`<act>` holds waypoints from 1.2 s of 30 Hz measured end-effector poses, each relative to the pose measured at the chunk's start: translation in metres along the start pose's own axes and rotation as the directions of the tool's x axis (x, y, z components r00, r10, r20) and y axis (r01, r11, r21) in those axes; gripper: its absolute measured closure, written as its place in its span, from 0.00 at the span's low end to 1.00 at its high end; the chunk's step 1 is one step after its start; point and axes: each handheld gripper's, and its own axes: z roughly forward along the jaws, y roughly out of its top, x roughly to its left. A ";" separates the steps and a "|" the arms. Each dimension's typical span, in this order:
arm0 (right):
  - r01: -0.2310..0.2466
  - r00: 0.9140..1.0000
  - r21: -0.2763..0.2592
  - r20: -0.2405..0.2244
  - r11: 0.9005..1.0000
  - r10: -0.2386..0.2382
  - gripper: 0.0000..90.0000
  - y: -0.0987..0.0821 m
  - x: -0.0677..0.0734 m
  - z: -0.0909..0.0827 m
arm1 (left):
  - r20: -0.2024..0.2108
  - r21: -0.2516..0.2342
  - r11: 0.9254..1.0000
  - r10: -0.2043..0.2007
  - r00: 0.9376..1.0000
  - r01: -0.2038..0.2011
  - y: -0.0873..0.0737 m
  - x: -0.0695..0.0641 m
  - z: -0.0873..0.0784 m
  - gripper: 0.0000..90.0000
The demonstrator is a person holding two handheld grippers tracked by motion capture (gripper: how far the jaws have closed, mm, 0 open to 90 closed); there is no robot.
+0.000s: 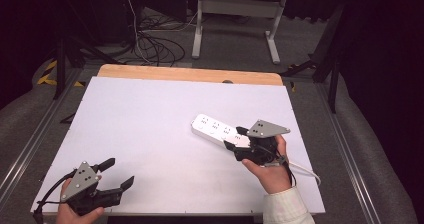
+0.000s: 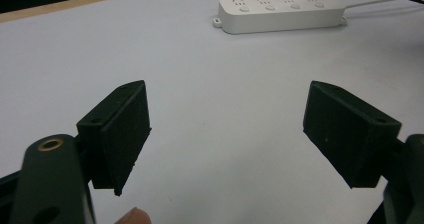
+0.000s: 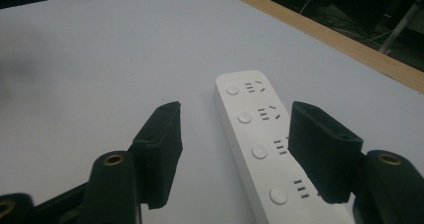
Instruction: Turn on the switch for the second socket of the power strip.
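Dark workroom, cables on the floor beyond; white table top (image 1: 150, 134) with a wooden far edge.

Power strip (image 1: 217, 129): lies flat on the right half of the table, sockets and buttons up, long axis running diagonally away from the person. White cord (image 1: 305, 170) leaves the near end and trails toward the right table edge.

Right gripper (image 1: 240, 139): held over the near end of the power strip, jaws wide apart. In the right gripper view, jaws straddle the strip, one to each side, with the body passing between them and clear table visible beside the left jaw. No contact on either side can be confirmed. Placement judged as alignment for a grasp across the narrow width, near the cord end, so that the strip can be steadied or lifted without covering the sockets.

Left gripper (image 1: 120, 176): parked near the front left corner of the table, well apart from the power strip, jaws wide and holding nothing. Pointed toward the strip, judged as standing by for a later step.
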 end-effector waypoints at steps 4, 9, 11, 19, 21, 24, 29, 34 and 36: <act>-0.011 1.000 -0.012 -0.023 1.000 0.011 0.37 -0.006 0.001 -0.009 | 0.001 -0.001 1.000 -0.004 1.000 0.004 0.000 0.000 0.000 0.22; -0.027 0.999 -0.020 -0.040 0.999 0.026 0.34 -0.015 0.001 -0.018 | 0.002 -0.004 1.000 -0.011 1.000 0.011 0.000 0.000 0.000 0.21; -0.033 0.998 -0.019 -0.049 0.999 0.032 0.32 -0.022 0.000 -0.023 | 0.003 -0.006 1.000 -0.012 1.000 0.012 0.000 0.000 0.000 0.21; -0.076 0.995 -0.009 -0.068 0.997 0.075 0.27 -0.043 -0.004 -0.034 | 0.013 -0.015 0.999 -0.029 1.000 0.029 0.000 0.001 0.000 0.20; -0.080 0.994 -0.008 -0.069 0.997 0.079 0.27 -0.045 -0.005 -0.035 | 0.012 -0.016 0.999 -0.030 0.999 0.030 0.000 0.001 0.000 0.20; -0.096 0.992 -0.002 -0.078 0.995 0.095 0.26 -0.053 -0.007 -0.037 | 0.010 -0.017 1.000 -0.022 1.000 0.022 0.000 0.001 0.000 0.20; -0.100 0.991 0.012 -0.090 0.995 0.100 0.26 -0.064 -0.008 -0.039 | 0.005 -0.014 1.000 -0.028 1.000 0.028 0.000 0.002 0.000 0.20; -0.099 0.990 0.053 -0.097 0.994 0.104 0.25 -0.078 -0.008 -0.036 | 0.007 -0.011 0.999 -0.035 0.999 0.035 -0.001 0.003 0.000 0.20; -0.101 0.990 0.054 -0.098 0.993 0.106 0.25 -0.080 -0.008 -0.036 | 0.008 -0.012 0.999 -0.033 0.999 0.033 -0.001 0.003 0.000 0.20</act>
